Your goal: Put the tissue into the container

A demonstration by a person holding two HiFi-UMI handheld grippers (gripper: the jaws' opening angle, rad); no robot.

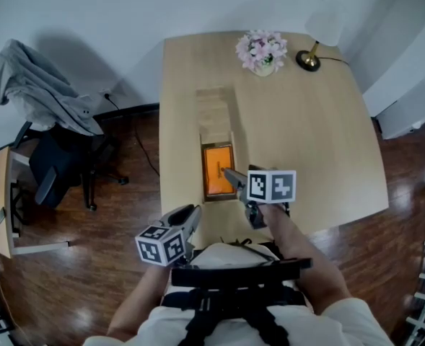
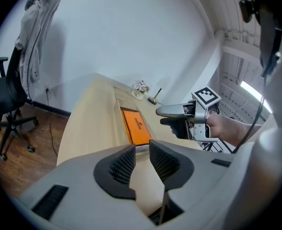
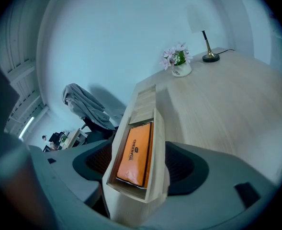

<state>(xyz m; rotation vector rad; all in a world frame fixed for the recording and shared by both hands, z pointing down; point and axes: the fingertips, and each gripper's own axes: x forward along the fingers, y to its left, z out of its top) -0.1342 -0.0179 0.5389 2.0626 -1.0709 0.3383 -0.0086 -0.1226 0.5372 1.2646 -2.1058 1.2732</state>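
Note:
An orange tissue pack (image 1: 218, 170) (image 2: 137, 126) (image 3: 135, 152) lies flat inside the near end of a long, narrow wooden container (image 1: 214, 107) (image 3: 143, 102) on the table. My right gripper (image 1: 239, 193) (image 3: 136, 169) straddles that near end. In the right gripper view its two dark pads sit against the container's outer side walls, so it is shut on the container. From the left gripper view, the right gripper (image 2: 162, 116) points in at the container from the right. My left gripper (image 1: 192, 215) (image 2: 141, 159) hovers at the table's front edge, open with a small gap and nothing between its jaws.
The light wooden table (image 1: 306, 135) carries a vase of pink flowers (image 1: 261, 51) and a brass lamp (image 1: 317, 42) at its far edge. An office chair draped with grey clothing (image 1: 46, 92) stands on the wood floor to the left.

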